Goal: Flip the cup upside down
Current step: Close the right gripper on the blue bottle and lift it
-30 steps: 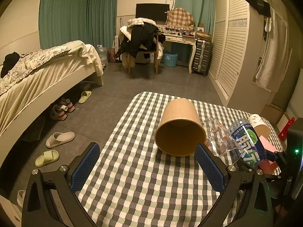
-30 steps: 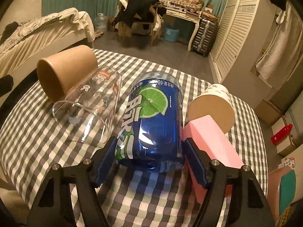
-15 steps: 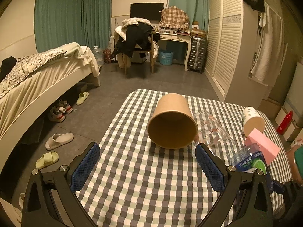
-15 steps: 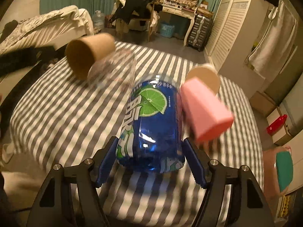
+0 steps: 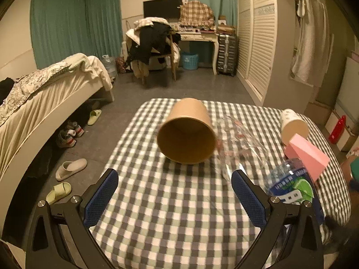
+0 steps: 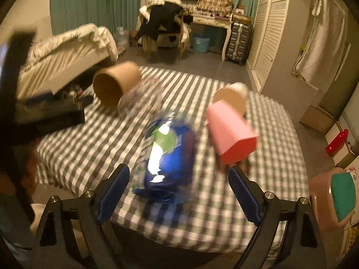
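Left wrist view: both tongs point(image 5: 174, 198) point(image 6: 179, 192) released; smooth brown paper cup point(image 5: 186, 134) lies sideways on checkered cloth point(image 5: 170, 219).

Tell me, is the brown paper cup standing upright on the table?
No, the brown paper cup lies on its side on the checkered table, mouth toward the camera.

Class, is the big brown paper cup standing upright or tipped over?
Tipped over: the brown paper cup lies on its side on the checked tablecloth, open mouth facing the camera.

On the table point(image 5: 157, 224), the paper cup point(image 5: 187, 132) lies left of the glass point(image 5: 240, 143), bottle point(image 5: 291, 183) nearer.
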Demonstrator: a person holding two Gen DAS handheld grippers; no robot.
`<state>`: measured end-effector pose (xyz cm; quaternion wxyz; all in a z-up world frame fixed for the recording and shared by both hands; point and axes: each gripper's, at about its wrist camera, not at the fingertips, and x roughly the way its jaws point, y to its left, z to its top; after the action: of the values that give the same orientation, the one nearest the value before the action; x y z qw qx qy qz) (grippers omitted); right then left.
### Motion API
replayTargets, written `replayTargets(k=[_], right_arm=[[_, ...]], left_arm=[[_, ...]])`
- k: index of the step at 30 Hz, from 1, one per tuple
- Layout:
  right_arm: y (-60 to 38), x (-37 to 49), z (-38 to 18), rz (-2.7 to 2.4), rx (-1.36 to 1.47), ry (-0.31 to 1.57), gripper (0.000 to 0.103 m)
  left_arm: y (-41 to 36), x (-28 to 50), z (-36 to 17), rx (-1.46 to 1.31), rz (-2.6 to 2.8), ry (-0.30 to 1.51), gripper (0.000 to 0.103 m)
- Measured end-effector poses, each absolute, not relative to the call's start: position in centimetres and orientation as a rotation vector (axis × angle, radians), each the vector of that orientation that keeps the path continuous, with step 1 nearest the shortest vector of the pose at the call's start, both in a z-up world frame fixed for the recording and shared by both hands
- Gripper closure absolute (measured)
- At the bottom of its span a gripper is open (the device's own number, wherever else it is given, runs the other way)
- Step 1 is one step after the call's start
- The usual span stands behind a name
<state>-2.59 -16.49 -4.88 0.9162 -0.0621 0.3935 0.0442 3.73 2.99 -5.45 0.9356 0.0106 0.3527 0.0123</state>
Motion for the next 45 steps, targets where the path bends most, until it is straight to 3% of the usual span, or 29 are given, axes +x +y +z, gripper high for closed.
replayTargets(k=[11, 21, 31, 33, 35, 39, 45], right_arm=[[-25.8, 1.8, 2.7, -0.030, -0.121, 0.663, 0.009], [-31.8, 2.7, -0.6, -0.004, 0.017, 0.703, 0.008], [-33.8, 2.5, -1.6, -0.002, 0.095, 0.714, 0.008], [-33.7, 2.5, -1.6, -0.001, 0.100, 0.709, 0.008], [-33.9, 2.4, -1.5, 0.002, 0.109, 0.701, 0.008], [-34.3, 2.2, -1.2, 0.006, 0.127, 0.685, 0.008], [-35.4, 1.6, -0.8, -0.013, 0.168, 0.665, 0.008]], left_arm=[[-2.7, 4.3, -2.5, -0.029, -0.032, 0.770, 0.000], [-10.9, 8.3, -5.5, 0.057, -0.119, 0.967, 0.000], [-11.1, 10.0, -8.0, 0.088, -0.106, 1.072, 0.001], [-11.3, 10.5, -8.5, 0.095, -0.132, 1.106, 0.008], [-11.7, 11.2, -8.9, 0.097, -0.147, 1.140, 0.027], [-12.3, 12.0, -8.9, 0.131, -0.156, 1.156, 0.027], [-13.9, 11.5, -6.4, 0.167, -0.172, 1.038, 0.027]])
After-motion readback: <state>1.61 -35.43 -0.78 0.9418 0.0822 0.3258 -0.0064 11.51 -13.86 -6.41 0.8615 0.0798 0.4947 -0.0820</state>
